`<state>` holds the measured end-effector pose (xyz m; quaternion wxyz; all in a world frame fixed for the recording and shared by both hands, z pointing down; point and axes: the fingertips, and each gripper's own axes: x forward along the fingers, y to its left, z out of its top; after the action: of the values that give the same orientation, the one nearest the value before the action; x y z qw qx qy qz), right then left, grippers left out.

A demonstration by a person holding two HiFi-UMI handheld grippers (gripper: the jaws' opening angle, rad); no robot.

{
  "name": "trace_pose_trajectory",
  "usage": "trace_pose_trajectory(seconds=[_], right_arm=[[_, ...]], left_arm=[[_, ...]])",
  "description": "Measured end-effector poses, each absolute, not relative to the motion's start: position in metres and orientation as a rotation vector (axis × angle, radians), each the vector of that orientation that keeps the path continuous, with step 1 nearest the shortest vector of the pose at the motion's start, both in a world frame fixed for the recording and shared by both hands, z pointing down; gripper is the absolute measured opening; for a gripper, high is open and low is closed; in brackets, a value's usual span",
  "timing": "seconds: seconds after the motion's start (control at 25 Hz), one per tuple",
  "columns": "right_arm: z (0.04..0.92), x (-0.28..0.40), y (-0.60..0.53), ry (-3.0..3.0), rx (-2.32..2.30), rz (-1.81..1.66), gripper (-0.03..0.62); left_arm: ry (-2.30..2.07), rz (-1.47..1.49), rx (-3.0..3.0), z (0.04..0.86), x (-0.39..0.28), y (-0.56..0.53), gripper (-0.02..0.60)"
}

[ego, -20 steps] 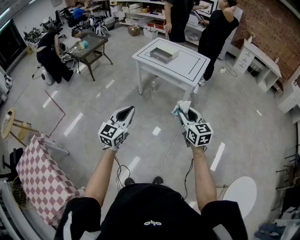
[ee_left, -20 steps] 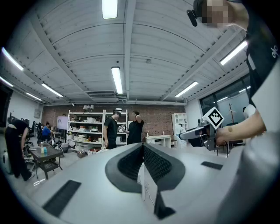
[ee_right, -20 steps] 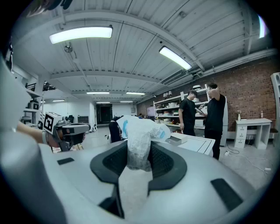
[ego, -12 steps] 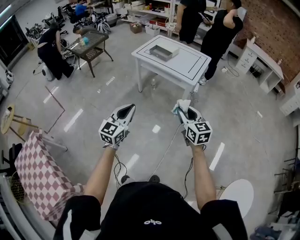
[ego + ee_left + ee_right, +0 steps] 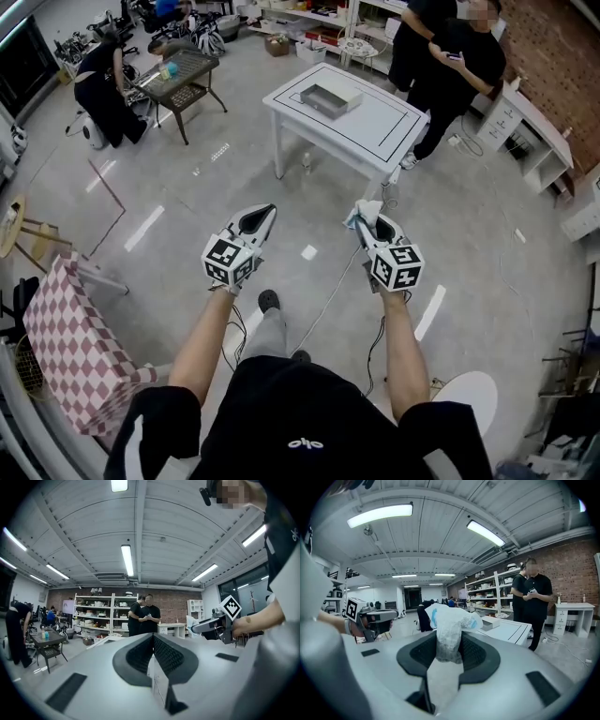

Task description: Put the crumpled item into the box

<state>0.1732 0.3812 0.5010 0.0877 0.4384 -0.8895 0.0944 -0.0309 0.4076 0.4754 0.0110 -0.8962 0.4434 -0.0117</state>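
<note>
My right gripper (image 5: pixel 367 221) is shut on a crumpled white item with blue print (image 5: pixel 449 625), which sticks up from between the jaws (image 5: pixel 363 215). My left gripper (image 5: pixel 257 217) is shut with nothing in it; in the left gripper view the black pads (image 5: pixel 165 652) meet. Both grippers are held out at waist height over the floor, side by side. The grey open box (image 5: pixel 324 97) sits on the far left part of a white table (image 5: pixel 375 127) ahead of me. In the right gripper view the box (image 5: pixel 491 620) shows past the item.
Two people in black (image 5: pixel 457 66) stand behind the table's far right corner. A dark side table (image 5: pixel 182 77) and a crouching person (image 5: pixel 101 94) are at the far left. A red-checked cloth stand (image 5: pixel 70 347) is at my near left, a round white stool (image 5: pixel 469 393) at my near right.
I have walked a little closer to the white table; one foot now shows on the floor between my arms. The grippers keep their hold and spacing.
</note>
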Motion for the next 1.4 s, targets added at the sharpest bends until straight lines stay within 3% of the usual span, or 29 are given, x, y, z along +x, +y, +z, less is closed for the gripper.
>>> trace_pose_trajectory(seconds=[0.84,1.4], right_arm=[[0.505,0.096,0.036,-2.616,1.369,0.325,0.135],[0.523,0.079,-0.112,-2.573,1.389,0.379,0.136]], left_arm=[[1.248,-0.064,-2.87,0.472,-0.087,0.048,0.006],[1.213,-0.074,-2.92,0.487,-0.103,-0.104,0.006]])
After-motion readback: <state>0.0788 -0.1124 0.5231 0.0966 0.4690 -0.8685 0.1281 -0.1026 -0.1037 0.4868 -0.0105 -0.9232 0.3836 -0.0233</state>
